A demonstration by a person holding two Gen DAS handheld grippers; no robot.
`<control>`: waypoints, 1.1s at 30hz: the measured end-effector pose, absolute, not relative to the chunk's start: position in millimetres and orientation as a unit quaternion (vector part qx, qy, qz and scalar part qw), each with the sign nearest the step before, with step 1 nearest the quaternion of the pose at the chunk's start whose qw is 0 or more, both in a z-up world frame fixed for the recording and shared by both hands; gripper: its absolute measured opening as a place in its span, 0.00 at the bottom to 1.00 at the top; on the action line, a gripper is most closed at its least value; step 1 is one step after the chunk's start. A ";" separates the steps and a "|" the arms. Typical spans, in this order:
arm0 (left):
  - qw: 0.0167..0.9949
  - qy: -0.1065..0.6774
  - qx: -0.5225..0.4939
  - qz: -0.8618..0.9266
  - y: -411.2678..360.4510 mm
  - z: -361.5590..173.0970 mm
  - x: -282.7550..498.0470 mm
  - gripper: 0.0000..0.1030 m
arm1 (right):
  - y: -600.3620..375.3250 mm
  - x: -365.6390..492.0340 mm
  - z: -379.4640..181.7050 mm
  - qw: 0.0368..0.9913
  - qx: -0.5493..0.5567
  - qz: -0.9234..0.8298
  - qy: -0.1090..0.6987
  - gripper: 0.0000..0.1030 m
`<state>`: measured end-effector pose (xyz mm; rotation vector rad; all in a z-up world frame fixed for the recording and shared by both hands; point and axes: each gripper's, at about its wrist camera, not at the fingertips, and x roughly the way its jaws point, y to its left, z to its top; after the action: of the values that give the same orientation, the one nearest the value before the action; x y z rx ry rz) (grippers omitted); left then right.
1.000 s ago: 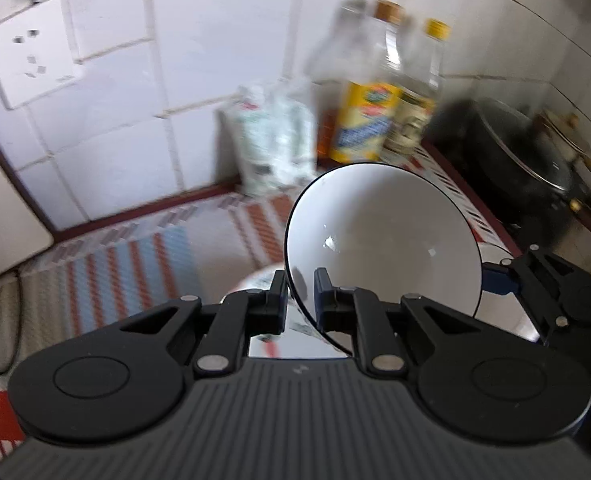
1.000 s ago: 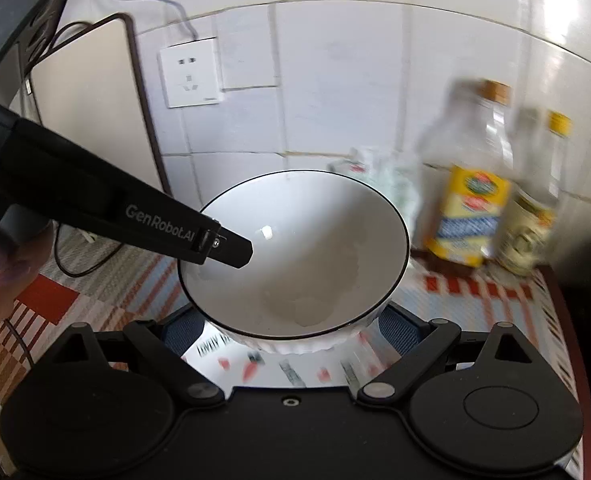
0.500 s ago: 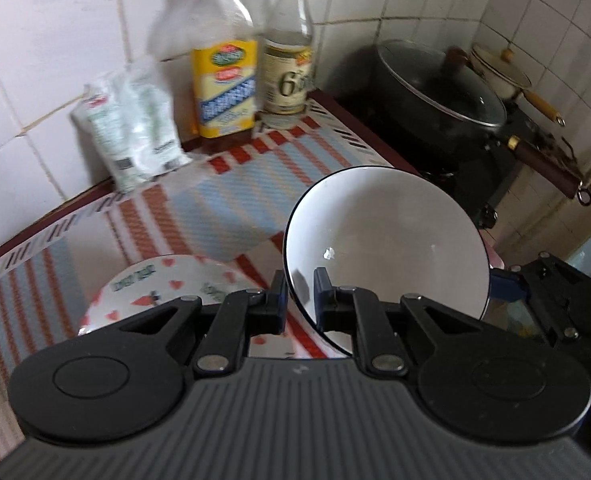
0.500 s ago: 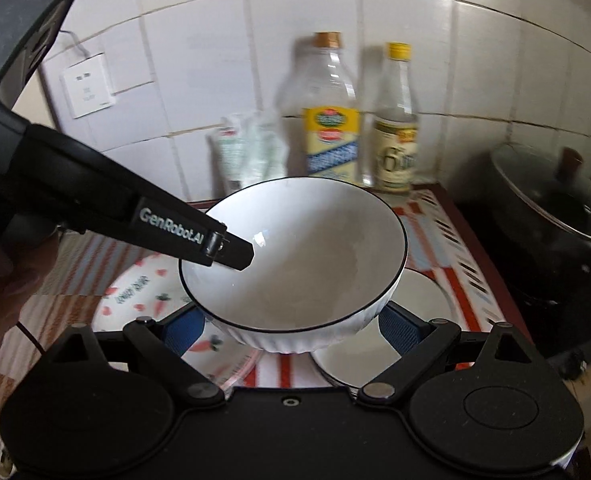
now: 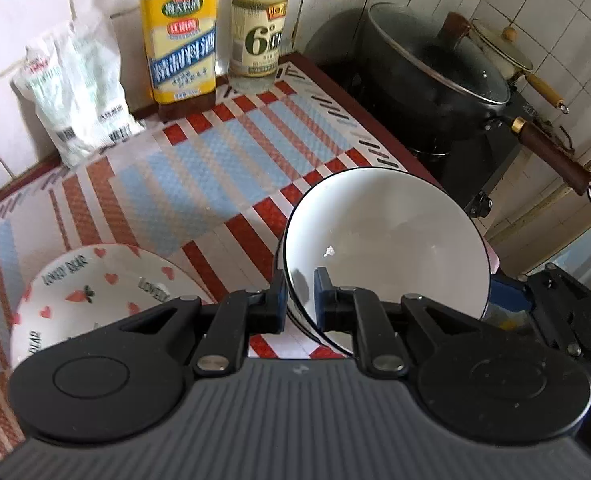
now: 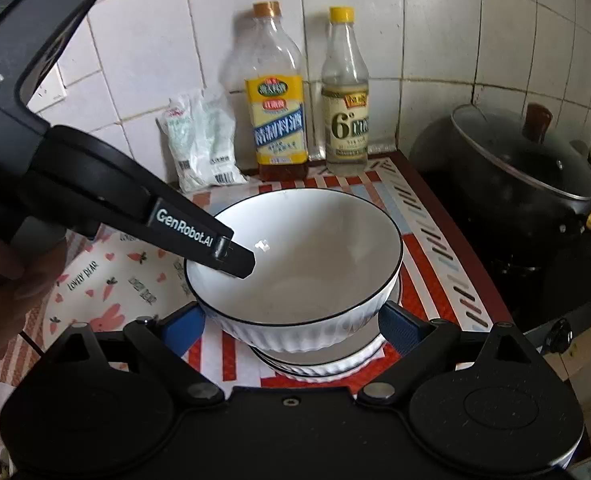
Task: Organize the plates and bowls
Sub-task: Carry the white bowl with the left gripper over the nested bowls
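Observation:
My left gripper (image 5: 299, 300) is shut on the rim of a white bowl with a black edge (image 5: 387, 244). The same bowl (image 6: 295, 264) shows in the right wrist view, held just above a second white ribbed bowl or plate (image 6: 315, 364) on the mat. My right gripper (image 6: 291, 320) is open, its blue pads on either side of the held bowl's base, apart from it. The left gripper's finger (image 6: 199, 236) reaches into the bowl from the left. A patterned plate with hearts and carrots (image 5: 91, 292) lies to the left (image 6: 115, 292).
A striped mat (image 5: 215, 168) covers the counter. An oil bottle (image 6: 277, 96), a vinegar bottle (image 6: 345, 92) and a plastic bag (image 6: 199, 140) stand at the tiled wall. A black lidded pot (image 6: 527, 164) sits on the stove to the right.
Both grippers have swung right and lowered. The bowl held by the left gripper has come down over the white dish on the mat. The socket has left view.

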<state>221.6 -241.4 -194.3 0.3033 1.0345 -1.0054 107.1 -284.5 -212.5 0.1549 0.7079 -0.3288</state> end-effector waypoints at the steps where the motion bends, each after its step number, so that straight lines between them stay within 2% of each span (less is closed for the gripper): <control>1: 0.739 0.475 0.137 -0.457 -243.7 -197.2 221.8 0.11 | -285.1 107.6 -213.9 0.921 0.071 -0.163 0.346 0.93; 10: 0.737 0.484 0.136 -0.451 -250.7 -207.4 222.8 0.14 | -285.8 111.0 -224.3 0.917 0.019 -0.164 0.362 0.91; 14: 0.740 0.489 0.133 -0.442 -250.1 -205.7 226.2 0.31 | -286.3 114.4 -228.1 0.912 0.005 -0.163 0.377 0.92; 23: 0.756 0.449 0.169 -0.446 -247.3 -209.5 216.0 0.16 | -288.3 105.7 -227.3 0.922 0.035 -0.159 0.351 0.92; 29: 0.758 0.463 0.127 -0.442 -239.1 -212.3 224.1 0.18 | -290.5 90.0 -231.3 0.930 0.070 -0.160 0.323 0.93; 31: 0.753 0.478 0.102 -0.440 -234.3 -209.9 225.4 0.20 | -291.7 81.2 -230.3 0.931 0.075 -0.163 0.317 0.93; 33: 0.751 0.486 0.067 -0.442 -224.9 -203.7 225.0 0.29 | -293.0 71.4 -229.1 0.933 0.072 -0.162 0.312 0.93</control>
<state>225.0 -224.9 -203.7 0.1474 1.0608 -0.9644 71.4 -293.0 -229.1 0.1471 0.6390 -0.3312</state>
